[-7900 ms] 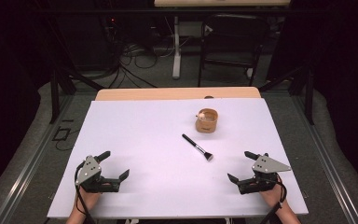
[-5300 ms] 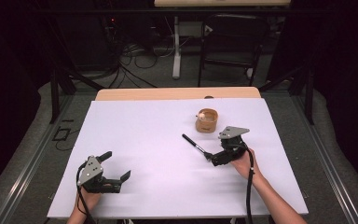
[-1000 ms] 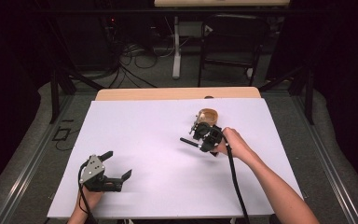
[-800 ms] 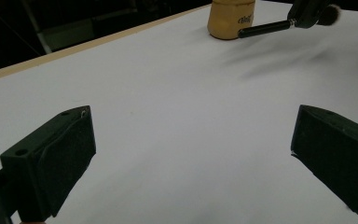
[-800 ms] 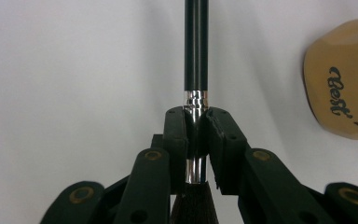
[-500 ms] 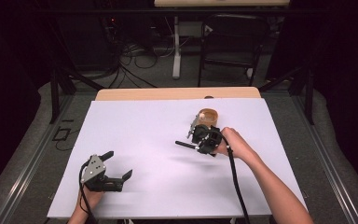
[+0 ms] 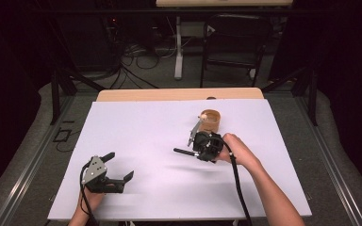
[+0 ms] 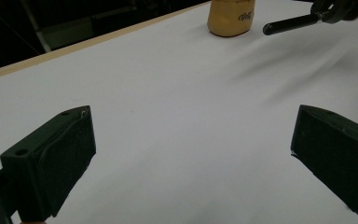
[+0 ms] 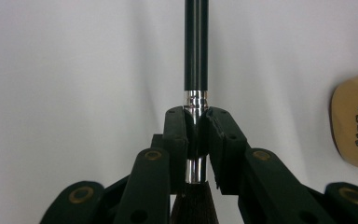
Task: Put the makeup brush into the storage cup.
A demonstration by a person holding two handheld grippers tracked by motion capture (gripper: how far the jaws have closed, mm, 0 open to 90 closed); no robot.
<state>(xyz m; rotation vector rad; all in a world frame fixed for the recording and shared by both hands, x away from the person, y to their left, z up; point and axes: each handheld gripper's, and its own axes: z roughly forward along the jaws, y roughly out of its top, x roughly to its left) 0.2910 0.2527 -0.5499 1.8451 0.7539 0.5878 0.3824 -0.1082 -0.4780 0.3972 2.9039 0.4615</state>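
The right gripper [image 7: 201,149] is clamped on the brush [image 9: 196,70], lifted beside the wooden cup [image 7: 210,120]; likely next, tipping it into that cup; the left gripper [image 7: 115,174] rests gaping on the worktop [image 7: 141,132].

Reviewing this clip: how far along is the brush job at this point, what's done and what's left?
Done: the right tongs have closed on the brush at its silver ferrule and lifted it off the white table, handle pointing away from the hand. In hand: it hangs beside the wooden cup. Left, probably: standing the brush in that cup and letting go. The left tongs rest open near the front edge, unused.
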